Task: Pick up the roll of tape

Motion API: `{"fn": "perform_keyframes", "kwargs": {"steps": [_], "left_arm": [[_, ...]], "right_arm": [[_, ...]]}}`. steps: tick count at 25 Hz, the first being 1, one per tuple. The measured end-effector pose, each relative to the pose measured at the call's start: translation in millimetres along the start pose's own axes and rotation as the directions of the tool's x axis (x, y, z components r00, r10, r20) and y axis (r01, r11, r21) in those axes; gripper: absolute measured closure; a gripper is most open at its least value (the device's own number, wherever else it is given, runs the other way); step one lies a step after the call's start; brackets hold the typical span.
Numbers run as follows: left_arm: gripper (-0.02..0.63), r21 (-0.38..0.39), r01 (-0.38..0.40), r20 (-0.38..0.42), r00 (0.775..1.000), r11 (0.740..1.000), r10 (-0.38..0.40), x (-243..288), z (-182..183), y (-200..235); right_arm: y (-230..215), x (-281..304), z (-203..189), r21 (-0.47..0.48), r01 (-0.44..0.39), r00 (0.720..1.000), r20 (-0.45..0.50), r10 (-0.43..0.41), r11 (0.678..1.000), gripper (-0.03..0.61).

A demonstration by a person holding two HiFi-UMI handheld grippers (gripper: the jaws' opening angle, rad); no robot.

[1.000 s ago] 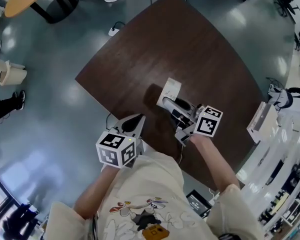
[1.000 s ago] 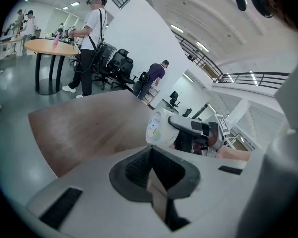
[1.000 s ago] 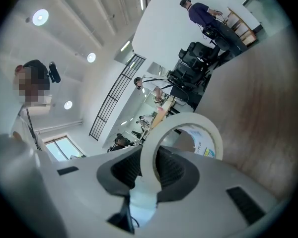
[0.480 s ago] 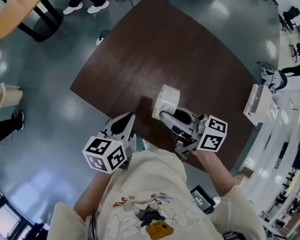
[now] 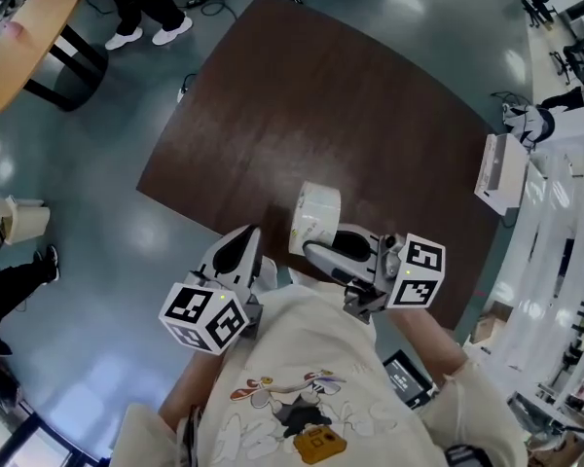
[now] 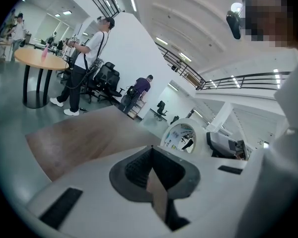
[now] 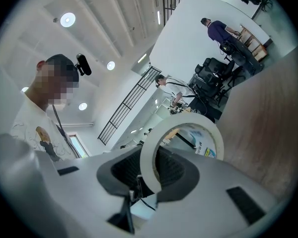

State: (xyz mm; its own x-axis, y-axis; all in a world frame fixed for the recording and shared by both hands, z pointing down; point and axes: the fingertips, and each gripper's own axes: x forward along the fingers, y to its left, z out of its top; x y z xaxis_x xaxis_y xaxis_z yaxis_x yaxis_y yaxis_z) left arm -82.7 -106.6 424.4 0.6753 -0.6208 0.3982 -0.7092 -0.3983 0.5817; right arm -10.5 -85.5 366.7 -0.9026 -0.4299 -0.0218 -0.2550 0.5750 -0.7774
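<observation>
The right gripper (image 5: 310, 249) clamps the roll of tape (image 5: 314, 216) over the near edge of the table (image 5: 350, 105); the left gripper (image 5: 241, 244), jaws together, holds nothing.

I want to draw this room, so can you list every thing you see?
roll of tape: one, white, over the big table's near edge, in the right gripper
big table: one, dark brown, middle
round table: one, light wood, far left
office chairs: a few, black, beyond the big table
other people: at least three, far side of the room
floor: grey-blue, all around
shirt: one, cream with a print, bottom
marker cubes: two, black and white, one on each gripper
left gripper: white and black, shut, empty
right gripper: white and black, shut on the roll of tape
</observation>
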Motion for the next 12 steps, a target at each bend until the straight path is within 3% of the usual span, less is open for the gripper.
{"fn": "perform_keyframes", "kwargs": {"steps": [12], "left_arm": [[0.607, -0.025, -0.009, 0.003, 1.000, 1.000, 0.009, 3, -2, -8]], "right_arm": [[-1, -16, -10, 0.014, 0.027, 1.000, 0.003, -0.027, 1.000, 0.494]]}}
